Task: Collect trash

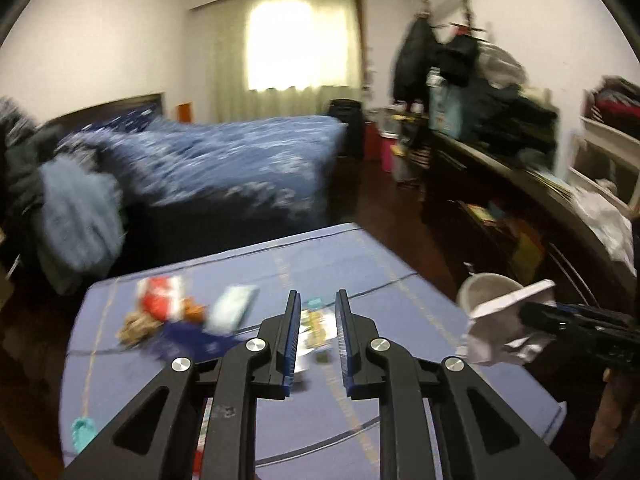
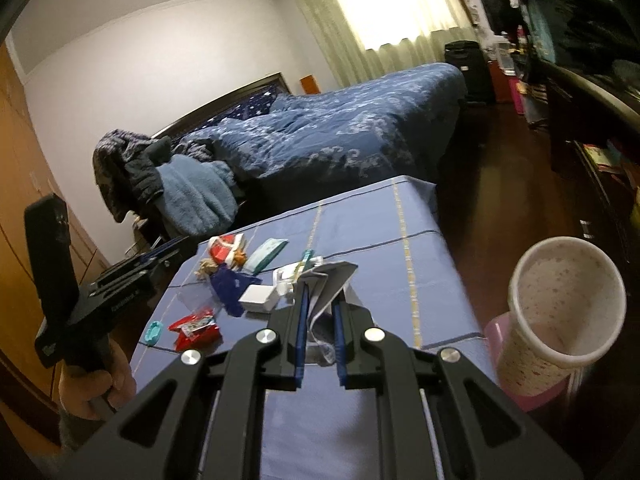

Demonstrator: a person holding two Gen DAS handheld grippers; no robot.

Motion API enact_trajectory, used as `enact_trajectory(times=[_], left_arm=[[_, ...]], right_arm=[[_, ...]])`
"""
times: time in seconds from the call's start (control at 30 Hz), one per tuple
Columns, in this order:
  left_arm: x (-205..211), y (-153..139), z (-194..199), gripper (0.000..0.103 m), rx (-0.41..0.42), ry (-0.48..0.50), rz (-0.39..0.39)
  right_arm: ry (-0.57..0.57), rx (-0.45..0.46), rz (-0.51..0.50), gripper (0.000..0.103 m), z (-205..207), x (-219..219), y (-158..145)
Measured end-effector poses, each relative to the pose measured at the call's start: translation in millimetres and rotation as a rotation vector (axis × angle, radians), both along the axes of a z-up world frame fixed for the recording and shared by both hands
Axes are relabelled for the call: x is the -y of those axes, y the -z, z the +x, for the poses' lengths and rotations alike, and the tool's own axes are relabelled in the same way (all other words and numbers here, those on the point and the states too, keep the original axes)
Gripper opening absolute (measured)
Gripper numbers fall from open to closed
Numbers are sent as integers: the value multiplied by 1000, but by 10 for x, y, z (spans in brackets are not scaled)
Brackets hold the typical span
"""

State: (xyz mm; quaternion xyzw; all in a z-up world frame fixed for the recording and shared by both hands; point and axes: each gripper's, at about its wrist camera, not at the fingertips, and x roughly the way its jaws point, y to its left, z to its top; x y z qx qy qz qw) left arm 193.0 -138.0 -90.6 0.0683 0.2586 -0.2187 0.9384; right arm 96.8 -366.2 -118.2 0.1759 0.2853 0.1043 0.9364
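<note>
- The tabletop [image 2: 360, 240] stands before the bed [image 2: 340, 132].
- Wrappers [image 2: 196, 326] and a small box [image 2: 259, 298] lie on the tabletop's left part.
- A paper cup [image 2: 560, 312] stands off the tabletop's right edge, in a bin [image 2: 496, 330] on the floor.
- A dresser [image 1: 500, 208] runs along the right.

Both views are taken from low over the blue-clothed table [image 1: 400, 320], looking slightly downward along it toward the bed [image 2: 340, 132] and curtained window [image 1: 288, 44]. The left view is blurred and seemingly set further left. The table, bed and window are shared by both.
</note>
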Motion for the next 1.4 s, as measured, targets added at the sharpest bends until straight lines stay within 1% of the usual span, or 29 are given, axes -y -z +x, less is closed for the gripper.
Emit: enact_trajectory(times=[0.13,0.2,0.23,0.27,0.3,0.33,0.37,0.4,0.47,0.53,0.63,0.67,0.83,0.9,0.97,1.0,1.07,1.17,1.2,1.3,1.4], left_arm=[[343,18,-47,18,7,80,6],[397,29,-83,21,35,65,53],[371,40,-92,34,43,41,73],[306,54,-88,50,43,5,82],[186,73,-76,88,38,-43,81],[9,90,-76,98,38,-101,69],[-147,107,-77,99,42,-147,59],[-331,141,-46,99,32,-200,67],[-671,242,64,99,-23,-291,103],[-984,372,203,99,-95,-340,87],[-1237,595,465,99,-200,-355,66],[-1288,668,537,99,-221,-359,68],[-1335,1071,895,99,-287,-384,117],[-1333,1171,982,98,-306,-384,131],[-1328,1175,1003,64,-303,-350,103],[-1326,1174,1017,56,-313,-341,94],[-1327,1115,978,54,-289,-344,90],[-1316,916,828,54,-216,-350,91],[-1302,807,743,53,-167,-343,84],[-1199,455,498,55,-86,-306,55],[-917,183,290,56,-19,-241,45]], right_arm=[[46,4,1,13,-78,207,-17],[63,8,5,13,-119,295,-22],[66,8,7,13,-119,305,-23],[66,8,9,13,-121,322,-19],[62,7,13,13,-116,326,-8],[52,5,16,13,-103,314,6],[40,1,18,13,-84,287,21],[29,-3,18,13,-70,262,36],[5,-9,18,13,-34,175,55],[-15,-11,17,13,-13,82,67],[-40,-12,18,13,42,-47,68],[-45,-12,15,13,57,-91,69],[-61,-23,-10,13,142,-241,55],[-64,-29,-17,13,171,-280,59],[-68,-34,-23,13,203,-326,69],[-71,-36,-25,13,211,-336,77],[-78,-41,-25,13,242,-367,82],[-86,-39,-26,13,237,-394,92],[-88,-37,-26,13,228,-401,88],[-89,-28,-26,13,193,-389,67],[-75,-18,-20,13,133,-321,55]])
